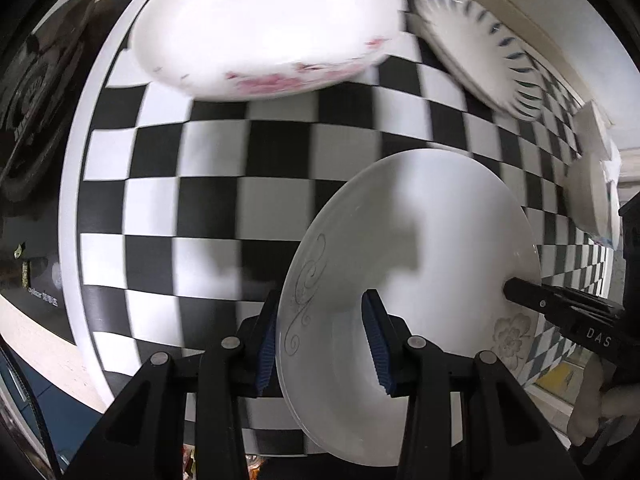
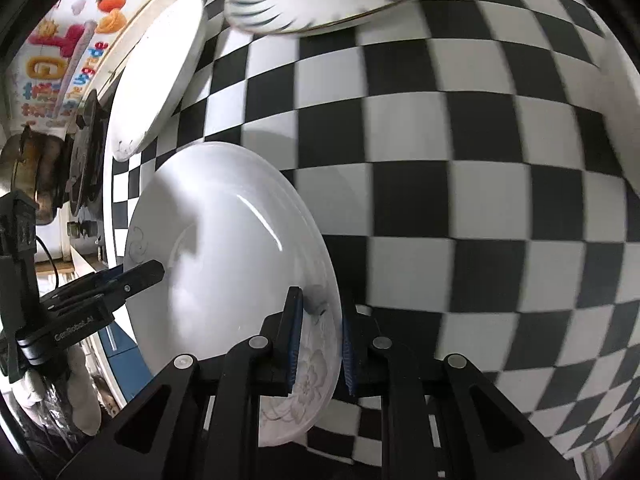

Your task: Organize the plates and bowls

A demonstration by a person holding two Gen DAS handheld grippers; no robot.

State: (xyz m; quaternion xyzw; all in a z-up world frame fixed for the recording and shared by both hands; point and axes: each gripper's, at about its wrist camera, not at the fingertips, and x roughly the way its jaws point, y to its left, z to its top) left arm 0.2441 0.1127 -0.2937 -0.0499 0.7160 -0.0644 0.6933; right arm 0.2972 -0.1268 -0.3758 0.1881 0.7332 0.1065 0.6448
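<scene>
Two hand-held grippers, left (image 1: 324,340) and right (image 2: 318,344), are gripping one white plate (image 1: 420,248) by its edges. Only the left view is showing the pink-flowered plate (image 1: 264,24); bare checkered counter (image 2: 460,200) is lying beside.

The left wrist view looks forward along its own fingers, close over the checkered tablecloth (image 1: 248,208), with the white plate (image 1: 420,280) filling its lower right. The right wrist view faces the same plate (image 2: 232,264) from the opposite rim, equally near. Both views share that plate, the cloth and the blue-striped plate (image 1: 476,44).
</scene>
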